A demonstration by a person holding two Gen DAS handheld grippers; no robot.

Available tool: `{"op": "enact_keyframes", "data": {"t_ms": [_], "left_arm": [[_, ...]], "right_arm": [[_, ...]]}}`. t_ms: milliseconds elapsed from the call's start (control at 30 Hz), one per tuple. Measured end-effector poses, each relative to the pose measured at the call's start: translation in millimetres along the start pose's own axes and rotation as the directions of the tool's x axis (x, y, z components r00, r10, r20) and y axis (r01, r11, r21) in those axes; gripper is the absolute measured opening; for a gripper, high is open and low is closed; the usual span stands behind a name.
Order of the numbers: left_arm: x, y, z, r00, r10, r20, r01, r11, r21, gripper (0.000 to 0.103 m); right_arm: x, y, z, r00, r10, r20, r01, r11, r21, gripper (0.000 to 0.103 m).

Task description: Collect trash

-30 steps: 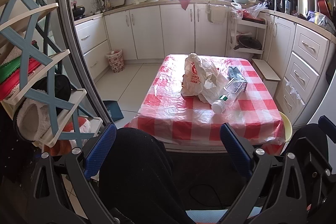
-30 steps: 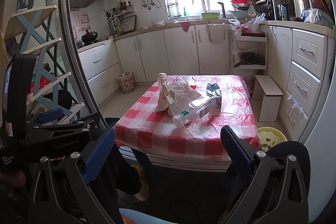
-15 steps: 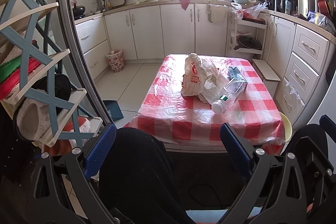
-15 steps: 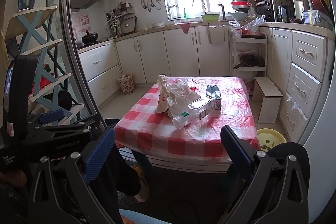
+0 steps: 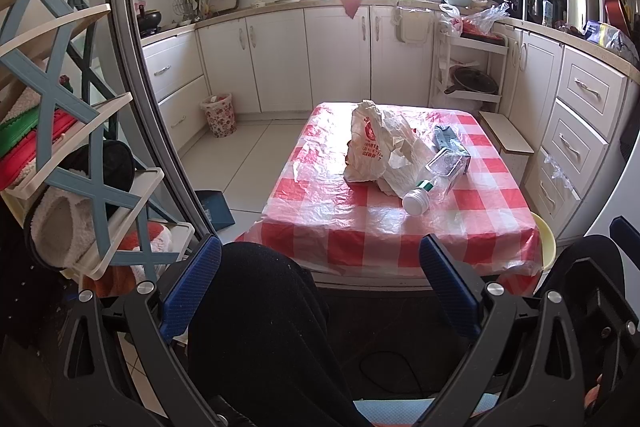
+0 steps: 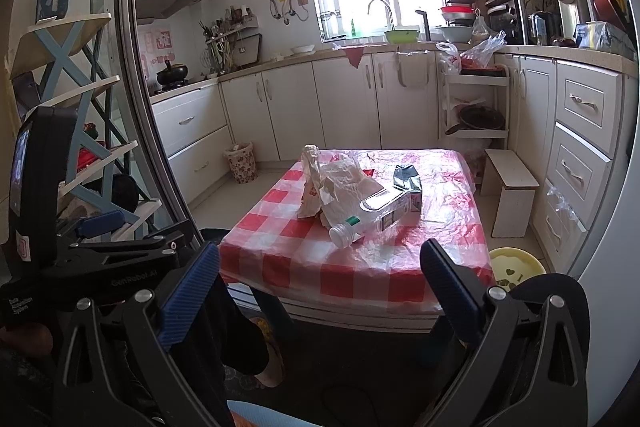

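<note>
A white plastic bag with red print (image 5: 372, 147) (image 6: 324, 187) lies crumpled on a low table with a red-checked cloth (image 5: 360, 227) (image 6: 360, 267). Against it lie a clear plastic bottle with a white cap (image 5: 434, 179) (image 6: 372, 215) and a dark carton (image 5: 450, 141) (image 6: 410, 183). My left gripper (image 5: 320, 291) is open and empty, well short of the table's near edge. My right gripper (image 6: 320, 295) is open and empty too, also short of the table. The left gripper's body also shows at the left of the right wrist view (image 6: 92, 255).
A floral waste bin (image 5: 219, 115) (image 6: 242, 167) stands by the cabinets at the far left. A shoe rack (image 5: 68, 147) stands at the left, a wooden stool (image 6: 510, 193) and a yellow basin (image 6: 516, 263) right of the table. My dark-clad leg (image 5: 260, 327) lies below.
The right gripper has risen and edged slightly forward, so the table sits lower in its view. The left gripper has barely moved. Both stay open.
</note>
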State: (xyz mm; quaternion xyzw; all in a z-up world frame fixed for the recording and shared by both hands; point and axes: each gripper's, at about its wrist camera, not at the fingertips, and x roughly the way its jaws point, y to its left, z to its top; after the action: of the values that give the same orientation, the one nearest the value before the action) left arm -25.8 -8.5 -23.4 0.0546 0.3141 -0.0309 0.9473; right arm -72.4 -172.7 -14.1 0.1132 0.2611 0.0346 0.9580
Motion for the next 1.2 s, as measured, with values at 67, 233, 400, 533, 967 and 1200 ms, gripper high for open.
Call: {"op": "enact_keyframes", "data": {"t_ms": [67,233,400,533,967,1200], "left_arm": [[0.0,0.0,0.0,1.0,0.0,0.0,0.0,1.0,0.0,0.095],[0.0,0.1,0.1,1.0,0.0,0.0,0.0,1.0,0.0,0.095],[1.4,-3.0,-0.8,1.0,0.001,0.01,-0.001,1.0,0.013,0.095],[11.8,-7.6,5.7,1.0,-0.026,0.018,0.025,0.999,0.035,0.095],[122.5,-31.9,68.2,0.982,-0.155,-0.106,0.147,0.986,-0.072,0.095],[224.3,-81.0,116.7,0.98,-0.093,-0.174,0.086,0.995,-0.053,0.095]], "right_arm": [[0.1,0.0,0.6,1.0,0.0,0.0,0.0,1.0,0.0,0.096],[-0.1,0.3,-0.1,1.0,0.0,0.002,0.0,1.0,0.0,0.096],[1.0,0.0,2.5,1.0,-0.002,0.006,0.002,1.0,-0.005,0.096],[7.7,-4.8,5.4,1.0,-0.017,0.019,0.018,1.0,-0.012,0.096],[89.3,-65.6,7.1,0.995,-0.084,-0.051,0.086,0.995,0.048,0.096],[112.0,-88.2,-15.6,0.988,-0.084,-0.131,0.098,0.99,0.105,0.096]]}}
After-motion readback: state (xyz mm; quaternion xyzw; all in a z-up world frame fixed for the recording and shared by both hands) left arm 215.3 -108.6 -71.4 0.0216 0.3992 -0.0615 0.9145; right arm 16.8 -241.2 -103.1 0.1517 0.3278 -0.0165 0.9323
